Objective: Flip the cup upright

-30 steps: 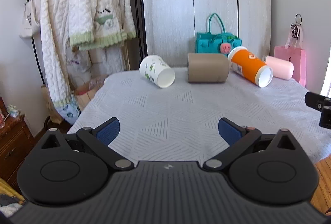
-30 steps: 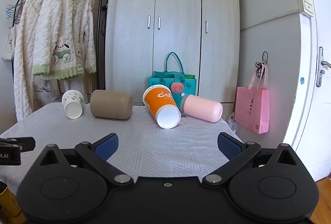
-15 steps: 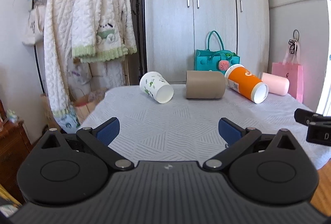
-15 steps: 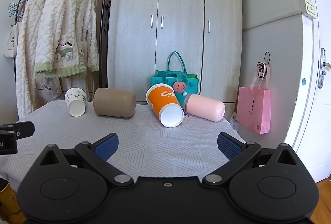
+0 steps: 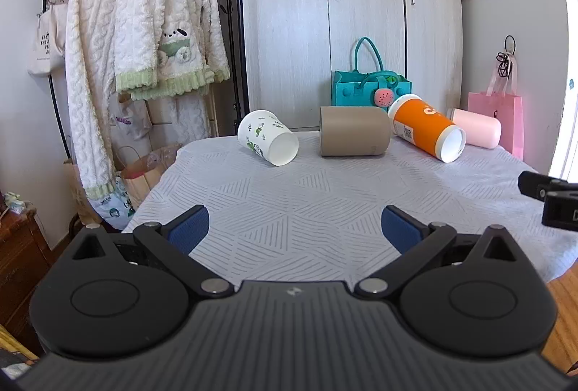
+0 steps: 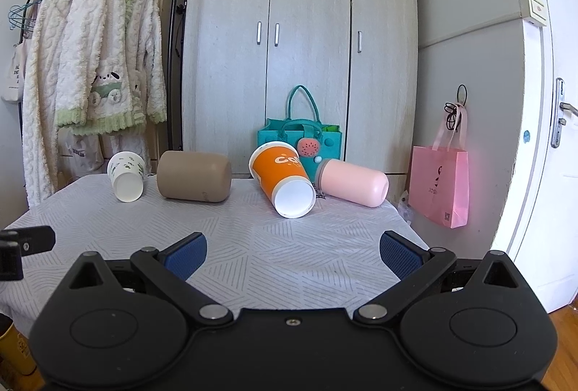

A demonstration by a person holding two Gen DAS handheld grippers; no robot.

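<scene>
Ahead of the wide-open, empty left gripper (image 5: 294,228) and right gripper (image 6: 292,252), four cups lie sideways on the counter (image 5: 325,203); the orange cup (image 6: 281,183) sits nearest the right one (mouth facing it). Close squarely across its body, then tilt it up gently.
</scene>
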